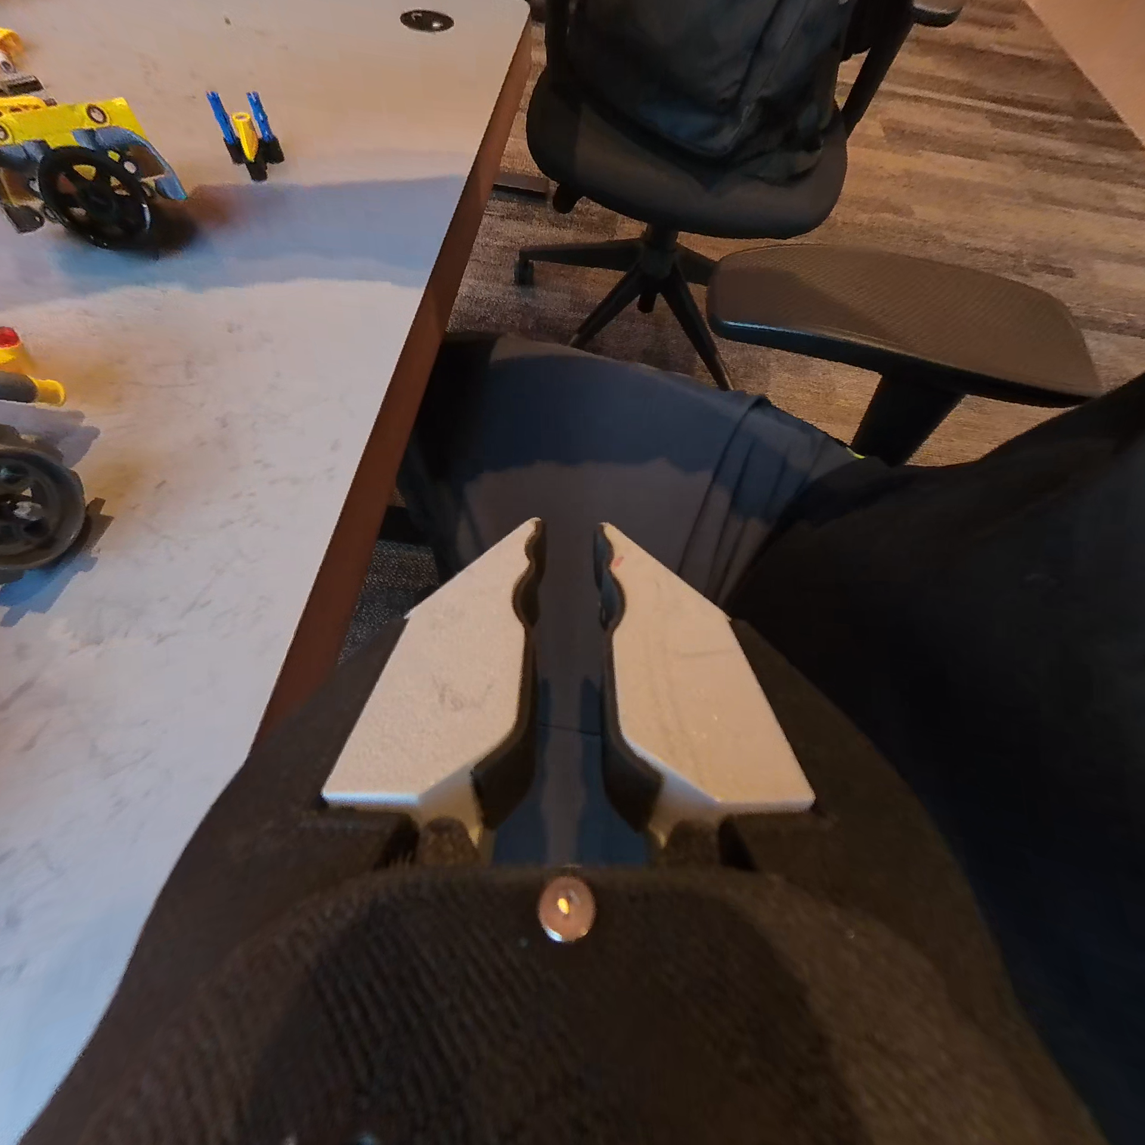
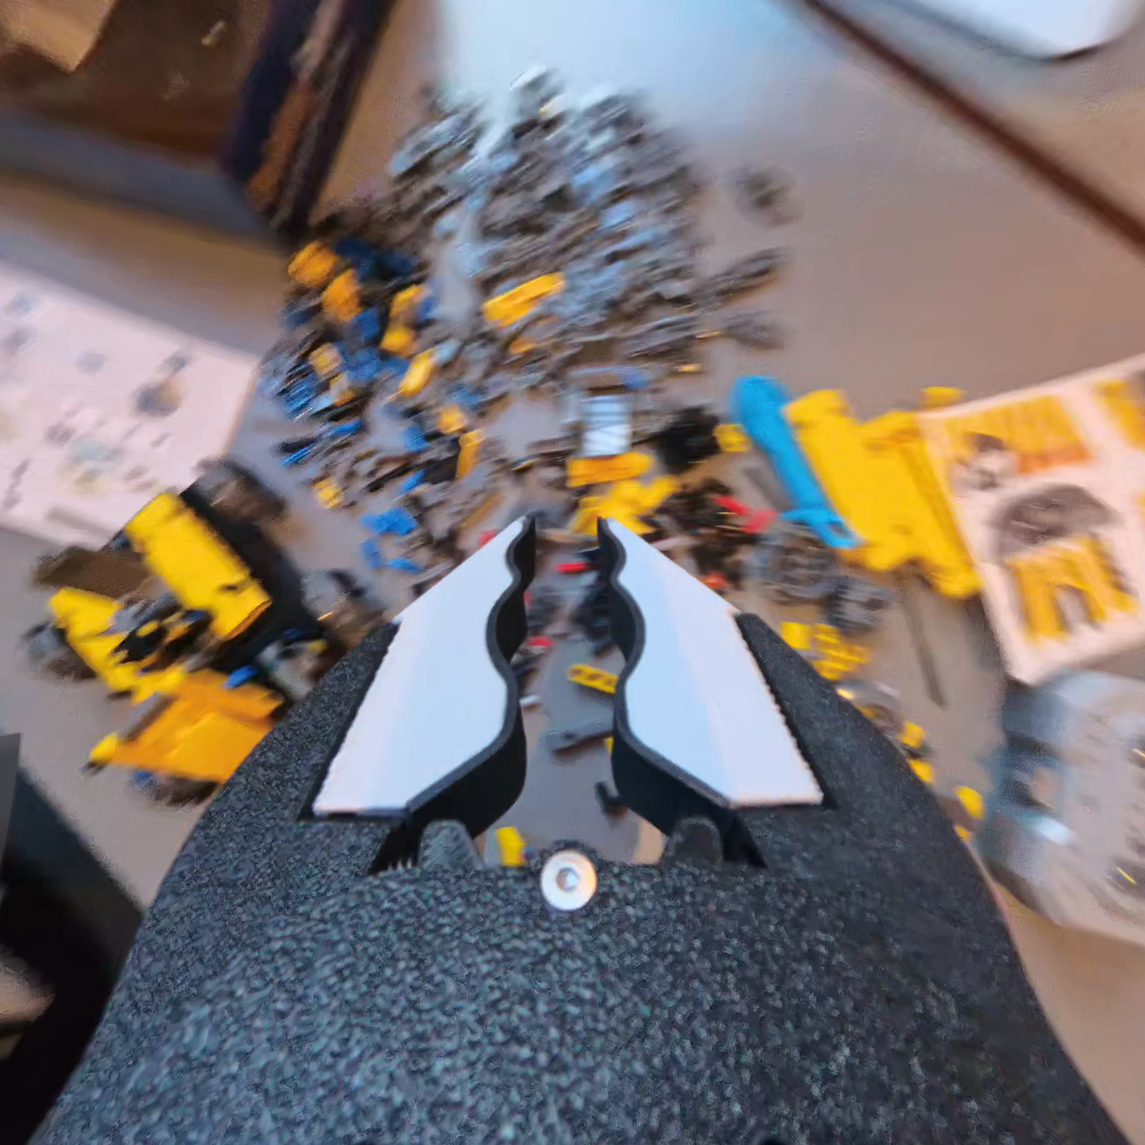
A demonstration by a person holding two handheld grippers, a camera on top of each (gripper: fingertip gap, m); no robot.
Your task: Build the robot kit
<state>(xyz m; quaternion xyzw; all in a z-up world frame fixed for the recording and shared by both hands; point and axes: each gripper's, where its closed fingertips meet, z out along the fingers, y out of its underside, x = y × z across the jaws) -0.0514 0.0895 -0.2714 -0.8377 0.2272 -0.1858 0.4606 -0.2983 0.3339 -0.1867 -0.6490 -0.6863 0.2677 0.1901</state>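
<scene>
Broadly, the bench [image 1: 204,471] fills the left of the left wrist view, its pale top ending in a dark brown edge, with patterned carpet [image 1: 966,155] beyond. A black office chair [image 1: 675,149] stands on that carpet carrying a dark bag, and a second chair's armrest [image 1: 898,316] sits nearer. The left hand-held gripper [image 1: 569,528] hangs off the bench edge, over dark blue cloth [image 1: 595,427] (a person's lap, by the look), its jaws a narrow gap apart with nothing between them. A yellow toy vehicle [image 1: 87,167] with a black wheel lies well away to its far left, and a small blue and yellow brick assembly [image 1: 246,133] stands just beside that. In the right wrist view, heavily blurred, the right hand-held gripper [image 2: 565,523] hovers above a large scatter of loose building bricks [image 2: 495,297], jaws slightly parted and empty. Yellow built sections [image 2: 192,564] lie to its left, a light blue piece [image 2: 780,452] to its right, with printed sheets [image 2: 1053,514] at both edges; their writing is too smeared to read.
</scene>
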